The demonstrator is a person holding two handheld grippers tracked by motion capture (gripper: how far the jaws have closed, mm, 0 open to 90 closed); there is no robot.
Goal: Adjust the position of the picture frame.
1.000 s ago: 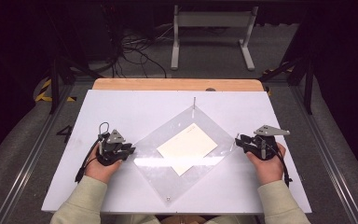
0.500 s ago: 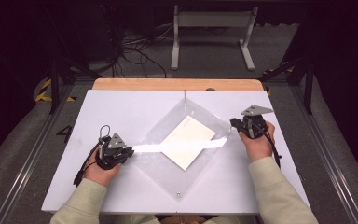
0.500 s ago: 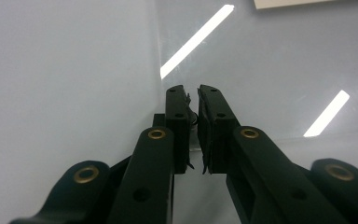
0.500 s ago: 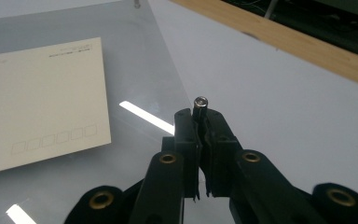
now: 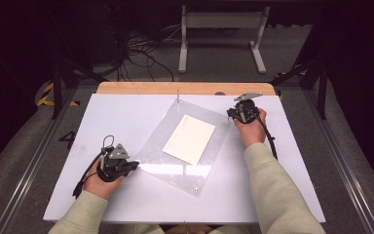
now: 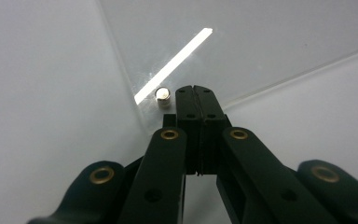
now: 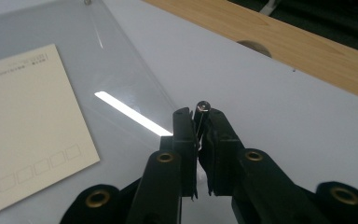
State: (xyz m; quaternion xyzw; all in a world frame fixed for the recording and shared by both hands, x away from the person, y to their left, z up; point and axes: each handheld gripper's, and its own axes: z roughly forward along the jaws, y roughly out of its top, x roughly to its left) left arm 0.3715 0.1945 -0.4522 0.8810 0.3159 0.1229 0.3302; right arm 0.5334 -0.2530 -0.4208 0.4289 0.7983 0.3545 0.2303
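High view: I see the clear sheet [image 5: 185,141], carrying a cream card [image 5: 190,139], on the white table [image 5: 126,112]. Left gripper view: my left gripper [image 6: 197,91] is clenched at the sheet's corner beside a small stud [image 6: 162,95]. Right gripper view: my right gripper [image 7: 200,114] grasps the sheet's edge [image 7: 135,100] at another stud [image 7: 203,106].

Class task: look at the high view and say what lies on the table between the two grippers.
The clear sheet, with a cream card at its middle, seen in the high view.

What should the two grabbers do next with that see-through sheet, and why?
Probably slide it squarer on the white table: the left gripper and right gripper each pinch a corner of the clear sheet, which lies skewed with the cream card inside it.
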